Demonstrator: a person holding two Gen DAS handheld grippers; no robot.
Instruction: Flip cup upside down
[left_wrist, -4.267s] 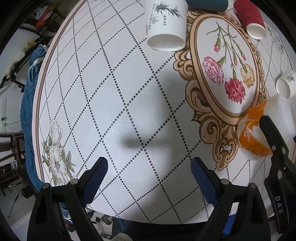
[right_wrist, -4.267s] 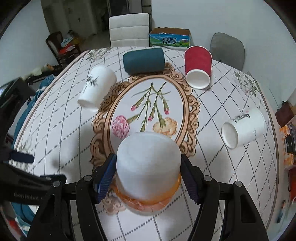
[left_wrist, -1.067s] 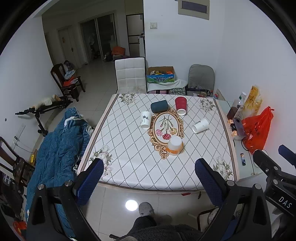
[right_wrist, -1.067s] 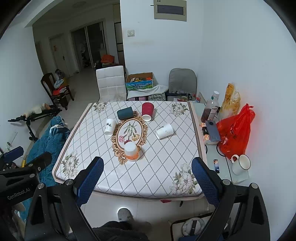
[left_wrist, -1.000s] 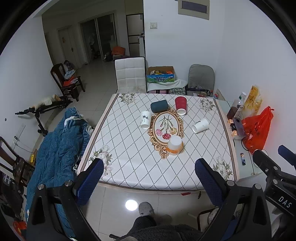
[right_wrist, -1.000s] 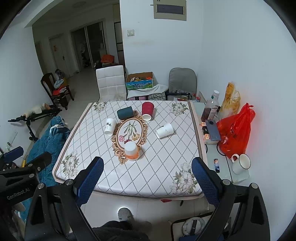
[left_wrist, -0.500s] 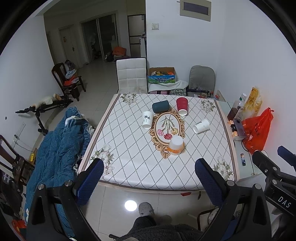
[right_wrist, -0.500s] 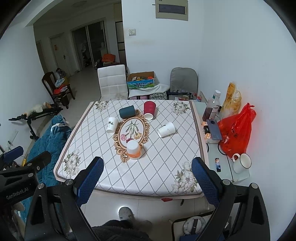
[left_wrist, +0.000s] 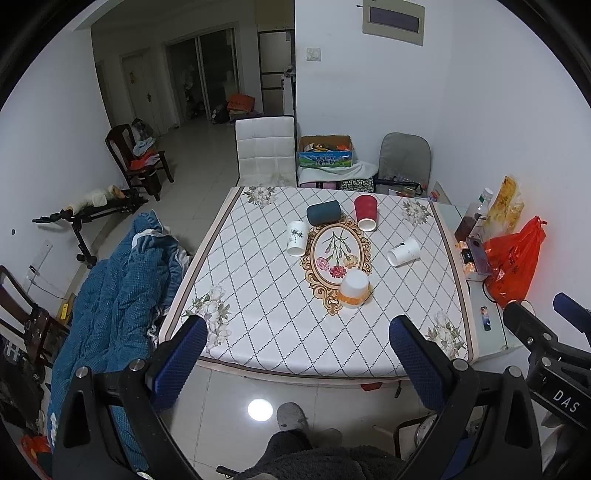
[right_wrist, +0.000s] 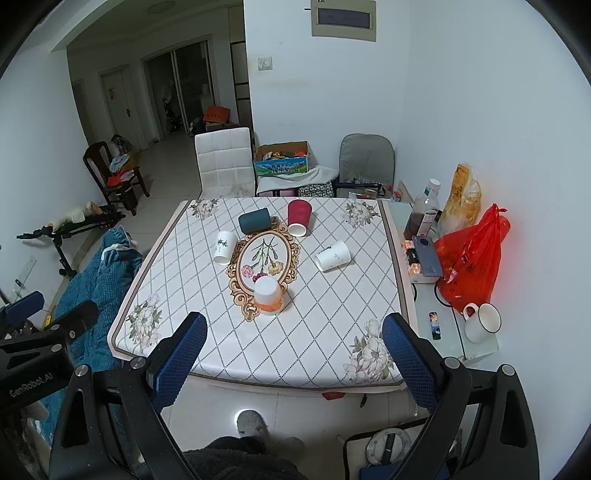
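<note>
I'm looking down on the whole room from well back of the desk (left_wrist: 258, 332). My left tool (left_wrist: 295, 358) is released, its blue-padded fingers (left_wrist: 177, 360) spread wide with nothing between them; my right tool (right_wrist: 291, 354) is released the same way, and nothing sits between its fingers (right_wrist: 408, 354) either. Both tools hang over the floor at the near edge of the desk, well apart from every cup.

The cup with the orange band (left_wrist: 354, 288) stands upside down, mouth on the cloth and white base up, at the near end of the oval flower design (left_wrist: 334, 254); in the right view it (right_wrist: 268, 294) sits on the ornate border of that oval.

Four other cups lie on their sides: a white cup with a plant print (left_wrist: 297, 238) to the left of the oval, a dark teal cup (left_wrist: 323, 212) at its far end, a red cup (left_wrist: 366, 212) just beside the teal one, and a white cup (left_wrist: 403, 252) to the right of the oval.

Off the desk's right edge I see a red plastic bag (right_wrist: 469, 266) and a white mug (right_wrist: 482, 322) on a side table. A blue quilt (left_wrist: 110, 295) is heaped on the left.
</note>
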